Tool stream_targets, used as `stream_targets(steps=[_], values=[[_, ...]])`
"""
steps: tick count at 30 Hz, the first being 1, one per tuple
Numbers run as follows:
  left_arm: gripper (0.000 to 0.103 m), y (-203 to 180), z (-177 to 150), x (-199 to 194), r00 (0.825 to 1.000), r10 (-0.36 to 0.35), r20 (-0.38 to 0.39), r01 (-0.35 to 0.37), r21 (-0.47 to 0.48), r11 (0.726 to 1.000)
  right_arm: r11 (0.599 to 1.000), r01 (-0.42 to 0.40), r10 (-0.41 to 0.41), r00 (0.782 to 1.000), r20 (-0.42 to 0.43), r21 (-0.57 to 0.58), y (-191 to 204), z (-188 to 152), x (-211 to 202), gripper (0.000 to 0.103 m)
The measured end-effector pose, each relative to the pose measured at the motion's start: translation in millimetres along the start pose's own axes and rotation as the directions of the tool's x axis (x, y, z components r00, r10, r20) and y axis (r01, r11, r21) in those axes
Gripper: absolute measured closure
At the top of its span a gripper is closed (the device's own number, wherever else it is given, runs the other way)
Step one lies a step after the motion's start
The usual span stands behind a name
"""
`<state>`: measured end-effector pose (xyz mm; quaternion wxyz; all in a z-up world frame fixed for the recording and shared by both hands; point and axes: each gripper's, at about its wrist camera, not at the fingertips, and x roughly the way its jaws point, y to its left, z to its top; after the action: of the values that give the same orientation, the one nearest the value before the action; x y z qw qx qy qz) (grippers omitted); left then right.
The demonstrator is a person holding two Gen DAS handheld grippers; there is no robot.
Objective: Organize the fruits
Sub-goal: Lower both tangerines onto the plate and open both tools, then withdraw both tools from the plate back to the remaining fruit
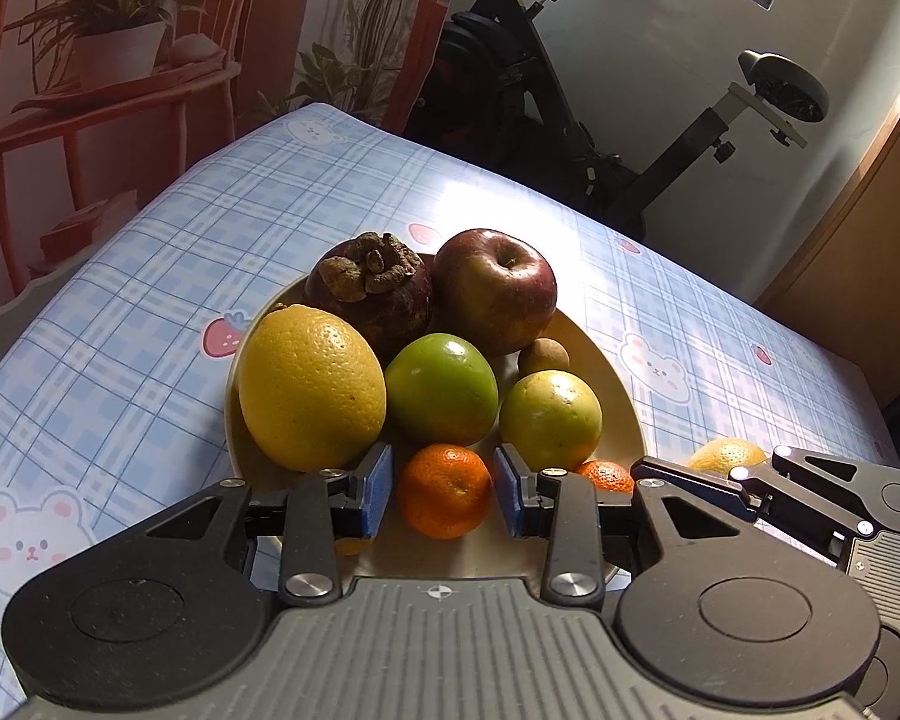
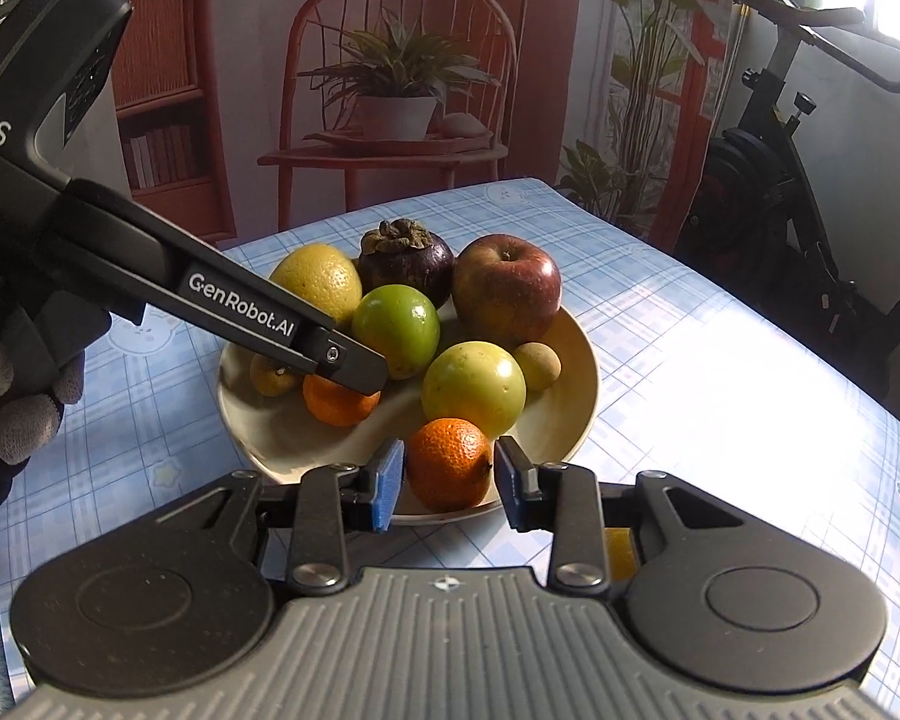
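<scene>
Mandarins are light, soft-skinned, easily bruised: left gripper [image 1: 444, 489] clasps one [image 1: 444, 491], right gripper [image 2: 449, 476] another [image 2: 449, 463], across the middle, near plate [image 2: 576, 396] front rim.

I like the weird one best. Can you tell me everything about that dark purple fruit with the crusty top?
The dark purple fruit is round, with a dull, leathery-looking skin and a crown of dry brown lobes facing up. It sits at the far side of the cream plate, wedged between the yellow citrus and the red apple, behind a green fruit.
</scene>
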<state>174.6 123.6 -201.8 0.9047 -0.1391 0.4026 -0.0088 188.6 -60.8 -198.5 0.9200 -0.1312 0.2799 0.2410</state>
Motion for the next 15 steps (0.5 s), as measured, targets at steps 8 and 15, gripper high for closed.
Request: stream_targets(steps=[8,15], values=[[0.063,-10,2,-15,1.000,0.009,0.022,-0.010,0.024,1.000,0.999,0.014,-0.016,0.999,0.047,0.044,-5,-1,-21,0.067],[0.060,-30,0,-31,0.999,0.008,0.052,-0.012,0.077,0.997,0.986,0.034,-0.050,0.995,0.091,0.164,-20,-11,-52,0.066]])
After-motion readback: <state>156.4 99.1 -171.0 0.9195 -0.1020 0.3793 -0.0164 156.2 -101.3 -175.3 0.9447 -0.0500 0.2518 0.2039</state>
